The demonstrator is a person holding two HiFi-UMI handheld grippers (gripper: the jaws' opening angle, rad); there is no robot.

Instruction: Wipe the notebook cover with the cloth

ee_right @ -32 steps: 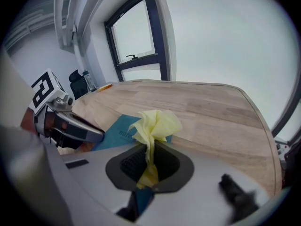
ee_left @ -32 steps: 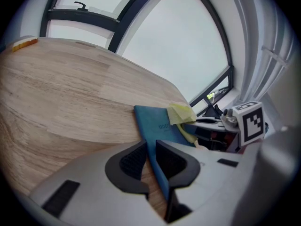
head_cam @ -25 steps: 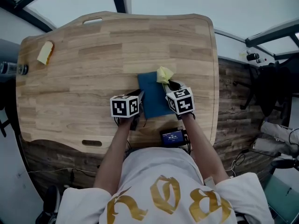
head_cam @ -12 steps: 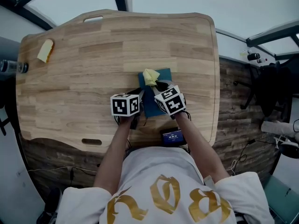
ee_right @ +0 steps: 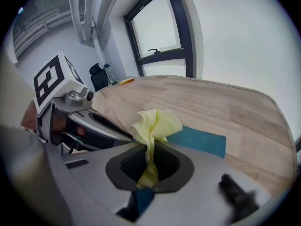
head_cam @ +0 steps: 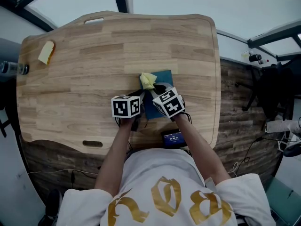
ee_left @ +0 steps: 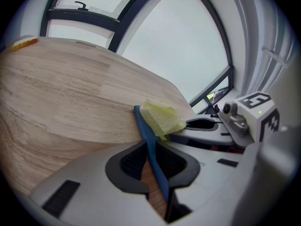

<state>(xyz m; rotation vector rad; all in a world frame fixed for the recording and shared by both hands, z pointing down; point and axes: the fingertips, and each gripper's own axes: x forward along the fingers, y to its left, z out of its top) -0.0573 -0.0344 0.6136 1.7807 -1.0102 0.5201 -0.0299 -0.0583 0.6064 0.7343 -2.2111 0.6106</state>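
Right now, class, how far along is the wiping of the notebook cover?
Done: the left hand-held gripper is clamped on the left edge of the blue notebook, and the right hand-held gripper is shut on the yellow cloth. In hand: the cloth lies at the notebook's far left corner. Left: the rest of its cover; whether any part is already clean cannot be told.

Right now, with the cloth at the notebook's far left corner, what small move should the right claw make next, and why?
Probably draw the right claw rightward across the notebook, cloth pressed down. The cloth sits at the cover's left edge beside the left claw clamping it, and bare blue cover lies to its right.
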